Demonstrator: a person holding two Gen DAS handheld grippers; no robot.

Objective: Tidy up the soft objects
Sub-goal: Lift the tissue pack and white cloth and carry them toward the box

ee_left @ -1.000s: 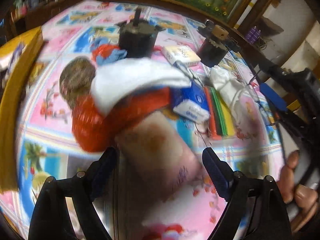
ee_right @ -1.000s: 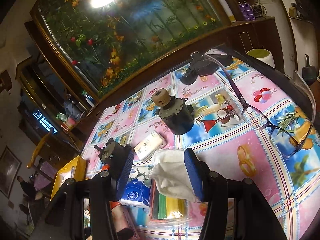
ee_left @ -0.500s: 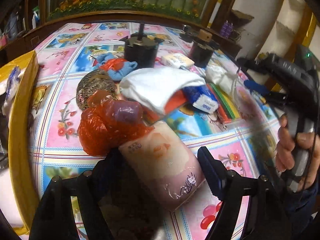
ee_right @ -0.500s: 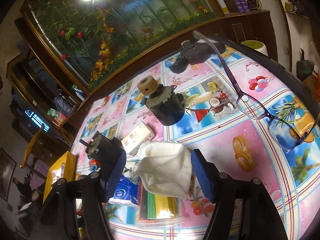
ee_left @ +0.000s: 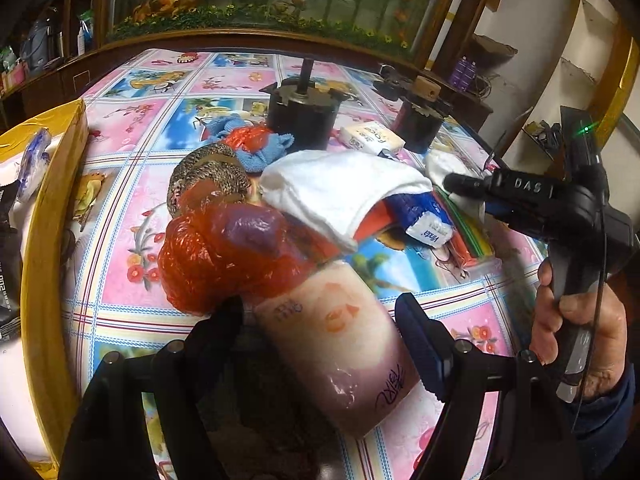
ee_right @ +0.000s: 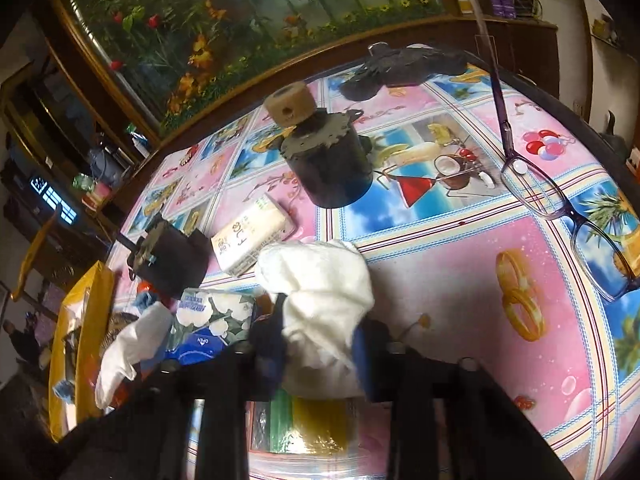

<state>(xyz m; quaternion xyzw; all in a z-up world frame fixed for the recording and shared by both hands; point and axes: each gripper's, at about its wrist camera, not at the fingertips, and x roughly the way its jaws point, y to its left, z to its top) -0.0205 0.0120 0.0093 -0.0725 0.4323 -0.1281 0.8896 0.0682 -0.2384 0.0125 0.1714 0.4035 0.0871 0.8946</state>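
**Right claw pinched the white wad amid a crowded worktop**

Through the left wrist camera we saw our left claw (ee_left: 320,332) spread, its fingers standing either side of a pale pink wrapped roll (ee_left: 340,344) without clearly pressing it. A red plastic bag (ee_left: 216,256) crowded the roll's far end, with a white folded cloth (ee_left: 340,188) and a blue tissue pack (ee_left: 420,220) beyond. Two black cylindrical motors (ee_left: 304,114) stood behind, and a yellow box (ee_left: 44,240) edged the worktop (ee_left: 132,160) at left. At right, a hand (ee_left: 576,328) gripped the other tool's handle.

Through the right wrist camera, our right claw (ee_right: 320,344) was pressed together on a crumpled white cloth wad (ee_right: 320,288). A coloured sheet stack (ee_right: 308,420) lay beneath it, a small cream packet (ee_right: 252,240) and a motor (ee_right: 328,164) stood beyond, and eyeglasses (ee_right: 560,208) lay well apart at right.
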